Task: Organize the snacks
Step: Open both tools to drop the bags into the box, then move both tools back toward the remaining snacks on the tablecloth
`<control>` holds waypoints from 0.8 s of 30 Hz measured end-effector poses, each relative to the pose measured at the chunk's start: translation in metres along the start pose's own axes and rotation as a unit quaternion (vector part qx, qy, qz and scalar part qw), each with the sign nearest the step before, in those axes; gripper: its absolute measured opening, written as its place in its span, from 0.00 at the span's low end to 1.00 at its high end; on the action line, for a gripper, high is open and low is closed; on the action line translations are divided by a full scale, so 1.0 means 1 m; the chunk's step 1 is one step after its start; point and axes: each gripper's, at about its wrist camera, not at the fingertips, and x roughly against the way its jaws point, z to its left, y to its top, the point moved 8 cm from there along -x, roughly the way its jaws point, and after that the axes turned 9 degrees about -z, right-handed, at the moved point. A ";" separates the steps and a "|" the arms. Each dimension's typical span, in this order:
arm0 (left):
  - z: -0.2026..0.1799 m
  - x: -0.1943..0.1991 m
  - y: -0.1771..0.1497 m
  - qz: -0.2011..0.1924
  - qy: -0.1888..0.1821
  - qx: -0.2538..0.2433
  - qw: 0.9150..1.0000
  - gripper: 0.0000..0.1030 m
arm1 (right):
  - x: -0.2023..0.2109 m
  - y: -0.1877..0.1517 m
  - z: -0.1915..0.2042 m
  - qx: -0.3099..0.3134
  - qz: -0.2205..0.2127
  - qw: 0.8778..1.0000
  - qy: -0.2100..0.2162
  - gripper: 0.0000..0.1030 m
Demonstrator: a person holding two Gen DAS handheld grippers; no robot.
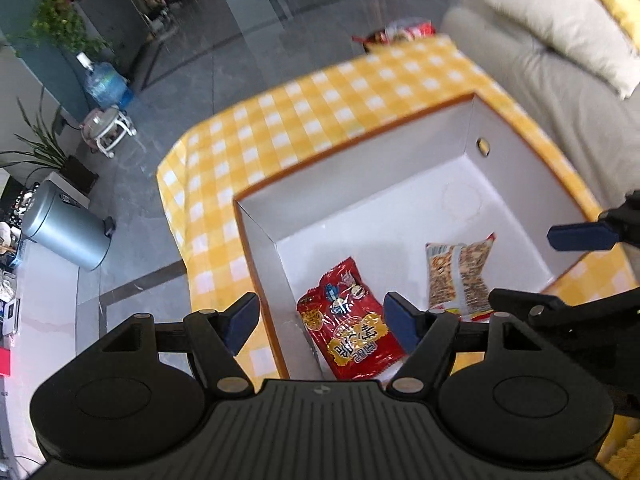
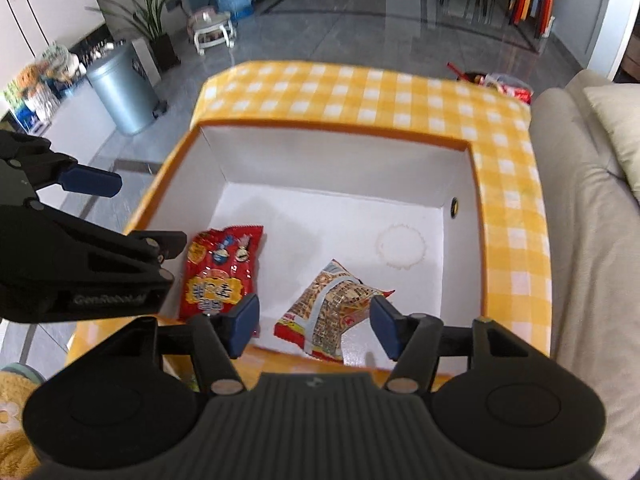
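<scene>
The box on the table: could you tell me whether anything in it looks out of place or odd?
A ring-shaped stain marks the box floor near the far right corner. The nut packet lies crumpled and tilted; the red packet lies flat.

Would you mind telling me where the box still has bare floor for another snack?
The box floor is bare along the far wall and around the round stain. The near side is crowded by the red packet and nut packet.
</scene>
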 end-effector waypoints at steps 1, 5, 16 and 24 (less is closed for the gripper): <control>0.001 0.008 0.000 -0.009 0.000 0.005 1.000 0.81 | 0.007 -0.001 0.002 -0.003 -0.007 1.000 -0.001 0.58; 0.001 0.039 -0.004 -0.043 0.002 0.019 0.999 0.81 | 0.035 -0.005 0.006 -0.013 -0.039 0.999 -0.006 0.59; -0.001 0.092 -0.042 -0.092 0.000 0.077 0.993 0.81 | 0.097 -0.037 0.021 -0.020 -0.093 0.995 -0.014 0.64; -0.007 0.103 -0.091 -0.086 -0.014 0.126 0.988 0.81 | 0.117 -0.080 0.038 0.003 -0.110 0.994 -0.019 0.64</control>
